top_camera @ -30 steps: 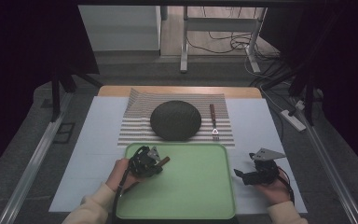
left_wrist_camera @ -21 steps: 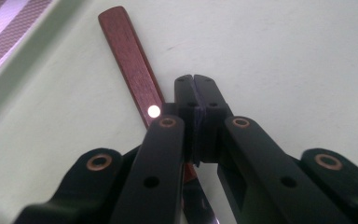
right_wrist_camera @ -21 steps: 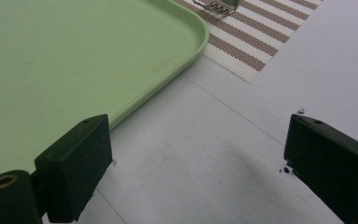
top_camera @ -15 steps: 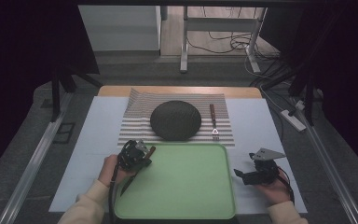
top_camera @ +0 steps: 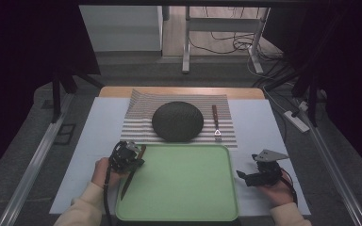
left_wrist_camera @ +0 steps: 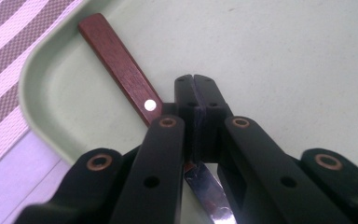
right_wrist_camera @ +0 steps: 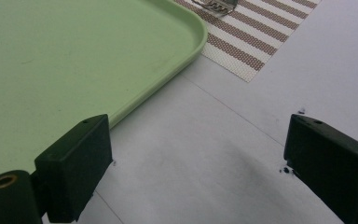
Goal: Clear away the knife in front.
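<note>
The left gripper [left_wrist_camera: 196, 88] has its two black jaws pressed together around a knife [left_wrist_camera: 121, 65], clamping it near where the wooden handle meets the metal blade. In the left gripper view the reddish-brown handle, with a pale rivet, runs up and to the left toward the corner of a pale green tray [left_wrist_camera: 307, 56], while the shiny blade passes back under the jaws. From the high view the left gripper [top_camera: 127, 157] sits over the tray's [top_camera: 184, 188] left edge, the knife [top_camera: 131, 174] lying along that edge with its handle toward the far corner and its blade toward the person; whether it rests on the tray or is lifted just clear is hard to tell. The right gripper [top_camera: 260, 175] is off the tray's right side over the white table cover [top_camera: 94, 127], jaws spread wide with nothing between them. Beyond the tray lies a striped placemat [top_camera: 139, 110] carrying a dark round dome-shaped object [top_camera: 177, 121] and a fork [top_camera: 215, 122] with a wooden handle pointing away. The surrounding room is dim, with table legs and cables on the floor behind.
</note>
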The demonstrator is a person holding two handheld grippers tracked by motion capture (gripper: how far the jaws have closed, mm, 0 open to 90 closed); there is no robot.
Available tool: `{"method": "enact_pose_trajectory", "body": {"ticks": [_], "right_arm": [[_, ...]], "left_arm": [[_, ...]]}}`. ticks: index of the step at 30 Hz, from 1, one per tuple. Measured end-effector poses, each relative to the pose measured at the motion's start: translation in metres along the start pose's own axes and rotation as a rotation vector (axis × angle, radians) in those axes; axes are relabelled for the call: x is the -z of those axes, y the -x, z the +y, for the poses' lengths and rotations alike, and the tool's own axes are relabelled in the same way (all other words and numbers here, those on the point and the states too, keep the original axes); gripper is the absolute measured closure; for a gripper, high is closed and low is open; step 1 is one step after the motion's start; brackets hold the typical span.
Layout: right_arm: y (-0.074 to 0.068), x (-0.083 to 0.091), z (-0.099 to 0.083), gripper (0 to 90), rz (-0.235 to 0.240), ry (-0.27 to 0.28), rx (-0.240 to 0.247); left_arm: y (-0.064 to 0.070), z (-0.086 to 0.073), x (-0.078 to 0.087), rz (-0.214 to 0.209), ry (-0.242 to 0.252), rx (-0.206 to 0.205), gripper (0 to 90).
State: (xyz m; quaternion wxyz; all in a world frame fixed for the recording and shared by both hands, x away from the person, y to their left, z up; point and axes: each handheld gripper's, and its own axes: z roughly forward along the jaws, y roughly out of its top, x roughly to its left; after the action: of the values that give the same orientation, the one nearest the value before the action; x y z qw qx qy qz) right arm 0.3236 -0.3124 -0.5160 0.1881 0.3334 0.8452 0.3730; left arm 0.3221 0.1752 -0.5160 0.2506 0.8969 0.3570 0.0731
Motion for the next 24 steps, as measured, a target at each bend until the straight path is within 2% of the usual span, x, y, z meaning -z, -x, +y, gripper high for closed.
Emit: {"method": "enact_pose_trajectory", "body": {"ticks": [5,12,21,23,24], "right_arm": [[0.0,0.0,0.0,7.6,-0.005,-0.002,0.002],[0.0,0.0,0.0,7.6,-0.008,-0.006,0.004],[0.0,0.001,0.0,7.6,-0.005,0.001,-0.005],[0.0,0.001,0.0,7.6,-0.002,0.006,-0.01],[0.0,0.001,-0.001,7.5,-0.001,0.005,-0.011]], "left_arm": [[-0.003,-0.009,0.005,0.025,-0.004,0.019,88.7],[-0.003,-0.017,0.012,0.018,0.011,0.039,88.7],[-0.007,-0.017,0.01,0.001,0.02,0.045,88.7],[-0.006,-0.017,0.01,0.012,0.027,0.041,88.7],[-0.006,-0.017,0.011,0.03,0.041,0.037,88.7]]}}
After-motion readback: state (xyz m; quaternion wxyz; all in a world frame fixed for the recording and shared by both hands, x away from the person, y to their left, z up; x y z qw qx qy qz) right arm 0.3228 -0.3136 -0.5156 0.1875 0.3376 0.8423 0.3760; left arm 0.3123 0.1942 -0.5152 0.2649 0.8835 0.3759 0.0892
